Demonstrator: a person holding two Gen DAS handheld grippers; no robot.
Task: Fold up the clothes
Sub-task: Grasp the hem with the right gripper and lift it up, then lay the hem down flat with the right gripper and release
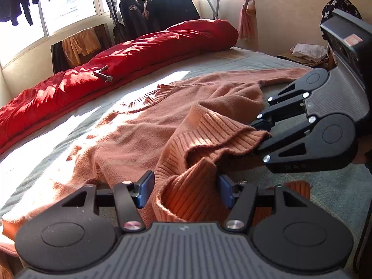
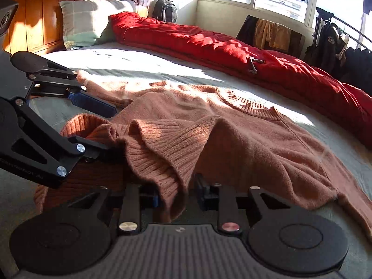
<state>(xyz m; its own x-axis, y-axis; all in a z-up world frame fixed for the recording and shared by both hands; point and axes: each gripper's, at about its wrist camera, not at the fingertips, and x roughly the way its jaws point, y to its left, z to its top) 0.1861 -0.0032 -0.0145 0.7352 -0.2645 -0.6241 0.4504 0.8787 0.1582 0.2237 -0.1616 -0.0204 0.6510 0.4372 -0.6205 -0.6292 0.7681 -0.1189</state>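
A salmon-orange knit sweater [image 1: 130, 139] [image 2: 255, 144] lies spread on the bed, neckline away from me, its ribbed hem [image 1: 209, 134] pulled up into folds. My left gripper [image 1: 186, 189] [image 2: 109, 131] stands open around a loose loop of that hem; the blue pads [image 1: 145, 187] flank the cloth without squeezing it. My right gripper [image 2: 177, 197] [image 1: 258, 134] is just to its right, shut on a fold of the ribbed hem that hangs between its fingers. The two grippers sit close together at the sweater's near edge.
The bed has a grey-green sheet [image 1: 232, 62] [image 2: 139, 65]. A rolled red duvet [image 1: 139, 53] [image 2: 209, 44] runs along the far side, with a small metal object on it. A pillow [image 2: 88, 23] leans on the wooden headboard [image 2: 46, 11]. A rack of dark clothes [image 1: 162, 11] stands by the window.
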